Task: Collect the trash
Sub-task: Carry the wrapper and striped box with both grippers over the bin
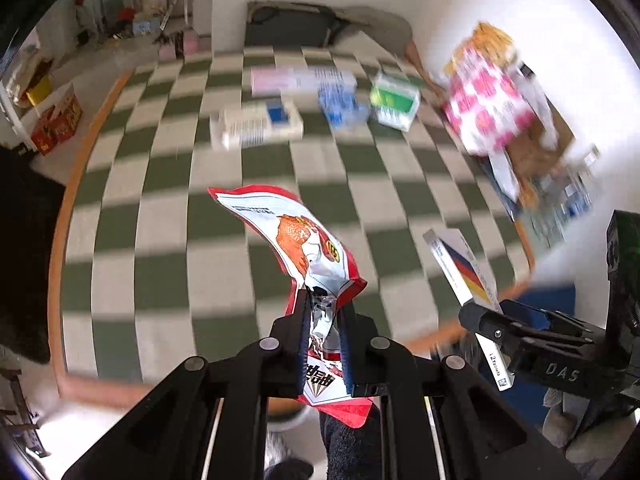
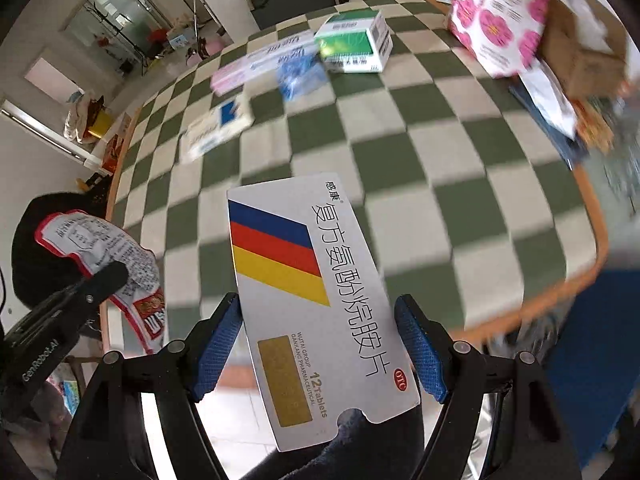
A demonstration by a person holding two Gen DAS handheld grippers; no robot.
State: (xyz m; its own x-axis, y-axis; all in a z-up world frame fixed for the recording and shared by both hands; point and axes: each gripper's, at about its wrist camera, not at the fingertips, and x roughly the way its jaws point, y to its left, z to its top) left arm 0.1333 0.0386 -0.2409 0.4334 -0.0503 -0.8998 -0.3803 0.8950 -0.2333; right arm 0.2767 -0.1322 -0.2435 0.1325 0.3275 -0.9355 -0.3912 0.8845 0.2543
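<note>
My left gripper (image 1: 325,300) is shut on a red and white snack wrapper (image 1: 296,236) and holds it above the near edge of the checkered table (image 1: 168,216). The wrapper also shows in the right wrist view (image 2: 100,248). My right gripper (image 2: 318,312) is shut on a flat white medicine box (image 2: 316,292) with blue, red and yellow stripes, held above the table's near edge. In the left wrist view the box (image 1: 464,268) and the right gripper (image 1: 486,318) sit at the right.
On the far table lie a white and blue box (image 1: 256,124), a pink and white box (image 1: 300,80), a crumpled blue wrapper (image 1: 340,108) and a green box (image 1: 394,104). A pink-flowered bag (image 1: 484,108) and cardboard clutter (image 1: 532,152) stand at the right edge.
</note>
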